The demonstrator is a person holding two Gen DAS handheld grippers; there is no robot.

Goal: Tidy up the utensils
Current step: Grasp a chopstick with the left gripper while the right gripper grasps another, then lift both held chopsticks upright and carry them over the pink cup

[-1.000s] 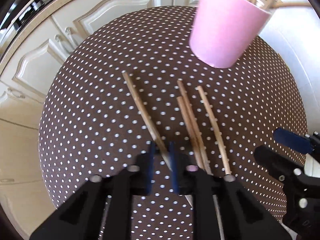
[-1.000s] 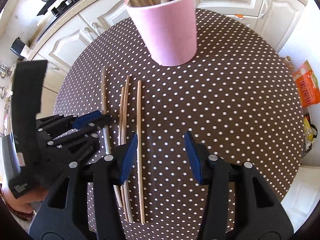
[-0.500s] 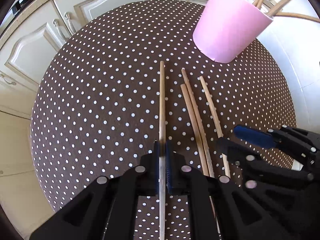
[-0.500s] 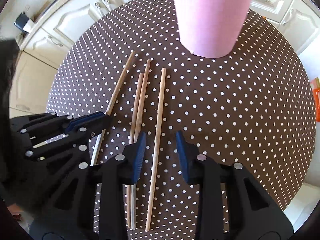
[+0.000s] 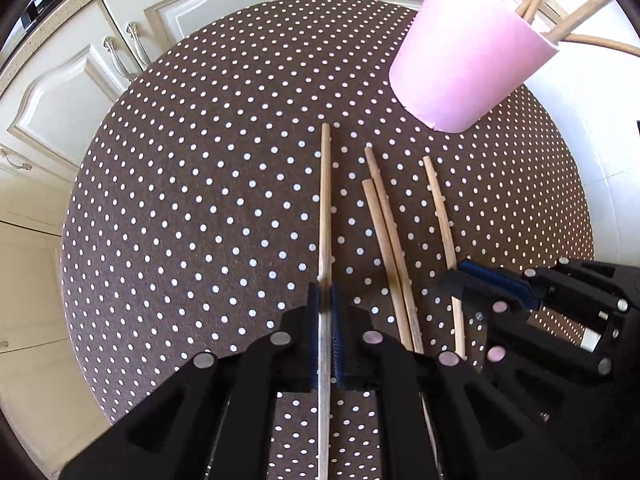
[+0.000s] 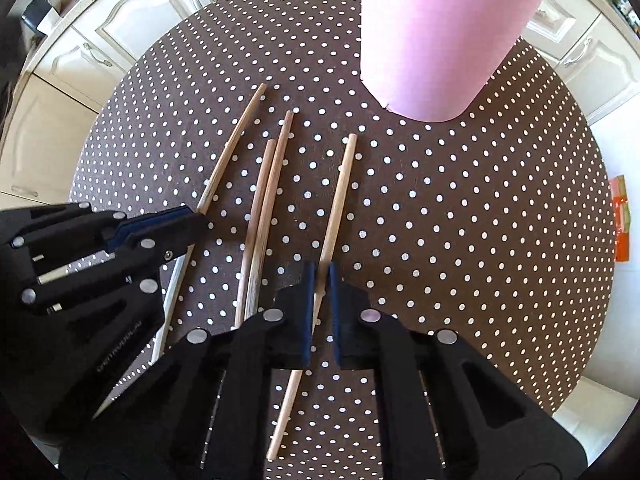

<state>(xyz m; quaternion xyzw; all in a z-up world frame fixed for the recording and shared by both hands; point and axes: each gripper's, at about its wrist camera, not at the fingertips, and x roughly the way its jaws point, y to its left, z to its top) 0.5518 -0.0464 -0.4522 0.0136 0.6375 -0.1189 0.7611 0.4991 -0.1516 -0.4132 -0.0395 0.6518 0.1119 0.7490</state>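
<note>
Several wooden chopsticks lie on a round brown polka-dot table (image 5: 180, 200). My left gripper (image 5: 325, 300) is shut on the leftmost chopstick (image 5: 325, 200), which points straight ahead; it also shows in the right wrist view (image 6: 230, 152). My right gripper (image 6: 321, 280) is shut on the rightmost chopstick (image 6: 336, 200), seen in the left wrist view too (image 5: 440, 216). Two chopsticks (image 6: 268, 184) lie side by side between them. A pink cup (image 5: 468, 52) with wooden utensils in it stands at the far side of the table (image 6: 440, 36).
White kitchen cabinets (image 5: 80, 80) stand beyond the table's far edge. An orange package (image 6: 620, 220) lies on the floor at the right. The table edge curves close on all sides.
My right gripper has closed from open onto the rightmost chopstick. My left gripper closed on the leftmost chopstick and turned it to point straight ahead.
</note>
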